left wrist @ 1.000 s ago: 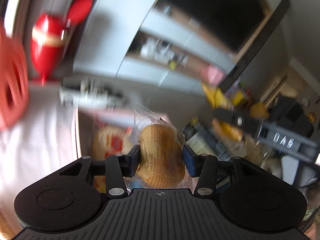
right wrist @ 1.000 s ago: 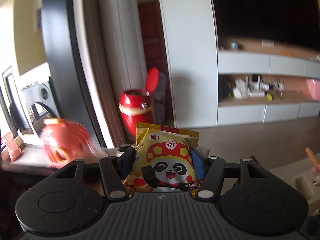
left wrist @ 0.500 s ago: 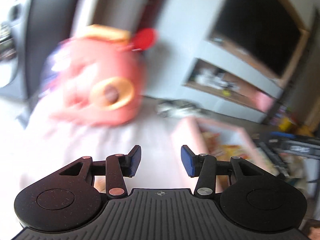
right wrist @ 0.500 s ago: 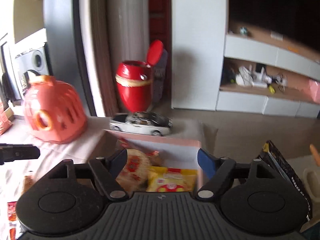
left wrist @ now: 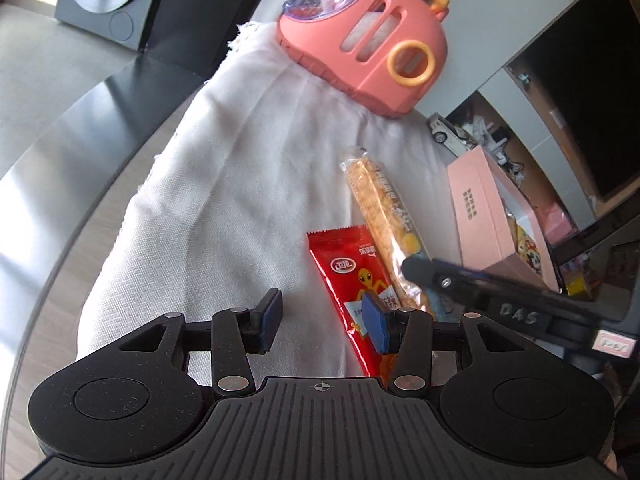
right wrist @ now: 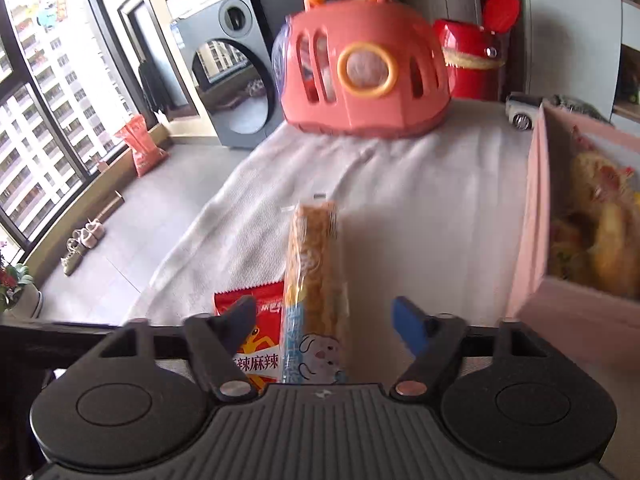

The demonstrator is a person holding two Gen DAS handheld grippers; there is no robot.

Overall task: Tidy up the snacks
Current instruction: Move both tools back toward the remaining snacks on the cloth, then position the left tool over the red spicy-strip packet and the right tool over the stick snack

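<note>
On the white cloth (left wrist: 240, 184) lie a long snack bar in clear wrap (left wrist: 380, 216) and a red snack packet (left wrist: 352, 280), side by side. My left gripper (left wrist: 324, 322) is open just left of the red packet, with only cloth between its fingers. My right gripper (right wrist: 324, 318) hangs low over the long bar (right wrist: 316, 280). Its jaws are closing with the bar between them, and the pads are clear of it. The red packet (right wrist: 248, 344) lies under its left finger. A pink box (right wrist: 536, 220) at the right holds several snacks.
A coral plastic carrier with an orange handle (left wrist: 368, 40) stands at the far end of the cloth. A toy car (right wrist: 520, 114) sits behind the pink box (left wrist: 480, 208). A red bin (right wrist: 472, 64) stands beyond the table. The table edge runs along the left.
Both grippers let go of their snacks, a round wrapped cake and a yellow panda bag, at the pink box. Both then swung left and down to the two packets on the cloth.
</note>
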